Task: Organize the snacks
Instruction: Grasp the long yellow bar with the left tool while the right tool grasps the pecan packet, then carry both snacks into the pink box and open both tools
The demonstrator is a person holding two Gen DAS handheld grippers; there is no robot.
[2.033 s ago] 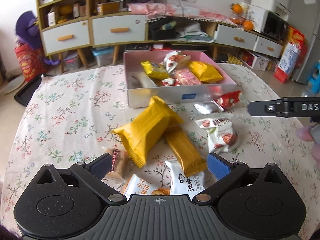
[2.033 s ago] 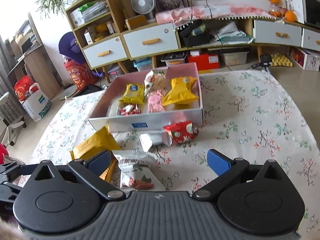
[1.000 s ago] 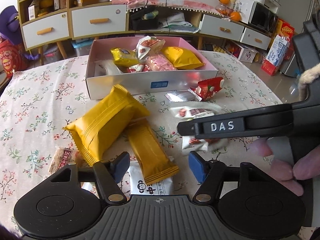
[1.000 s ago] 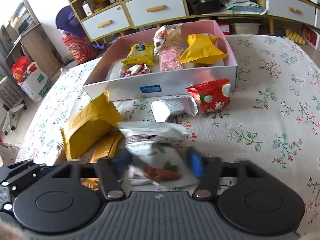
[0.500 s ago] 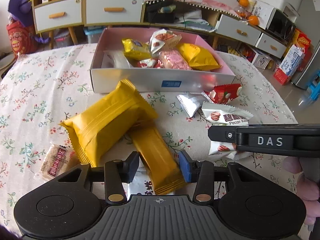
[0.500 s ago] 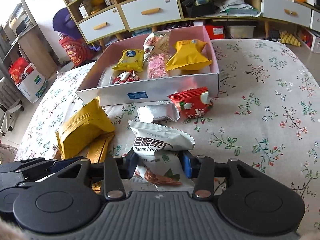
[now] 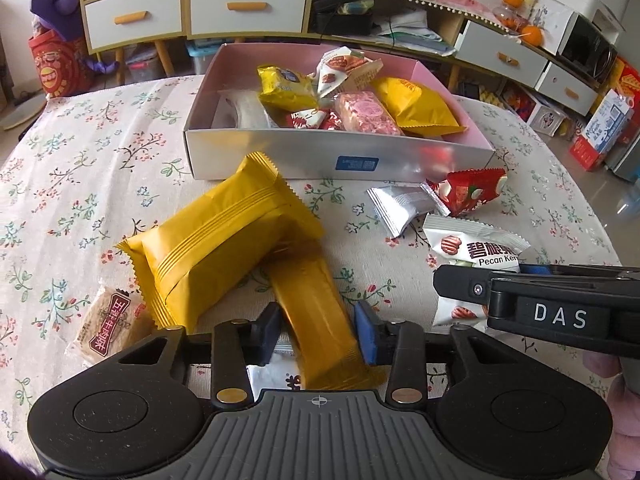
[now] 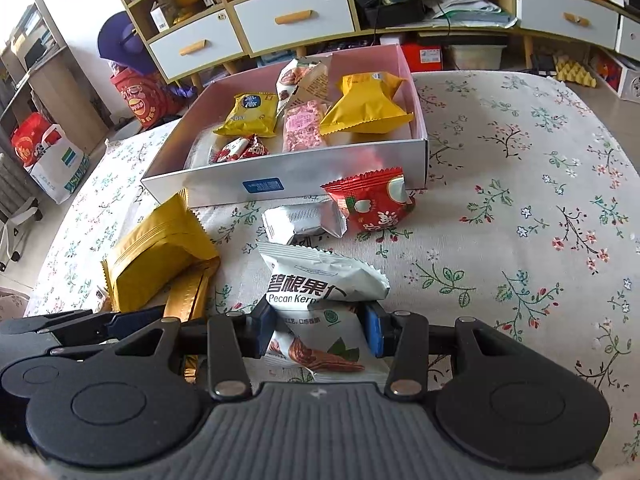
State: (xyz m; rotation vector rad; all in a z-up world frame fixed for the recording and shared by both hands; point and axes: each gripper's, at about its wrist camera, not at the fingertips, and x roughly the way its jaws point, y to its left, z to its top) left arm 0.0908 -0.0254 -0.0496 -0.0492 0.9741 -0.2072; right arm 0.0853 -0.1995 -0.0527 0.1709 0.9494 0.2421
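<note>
On the flowered counter [image 7: 80, 168], two snack packets are gripped, one by each hand-held gripper.

A long gold bar packet [image 7: 316, 320] is clamped between the blue pads of the left hand-held gripper [image 7: 318, 332], partly under a larger yellow packet [image 7: 216, 240]. A white pecan packet [image 8: 320, 320] is pinched by the right hand-held gripper [image 8: 320, 330]. Just beyond lie a silver packet [image 8: 302, 220] and a red packet [image 8: 372, 204], beside the half-filled pink box [image 8: 304, 178].
</note>
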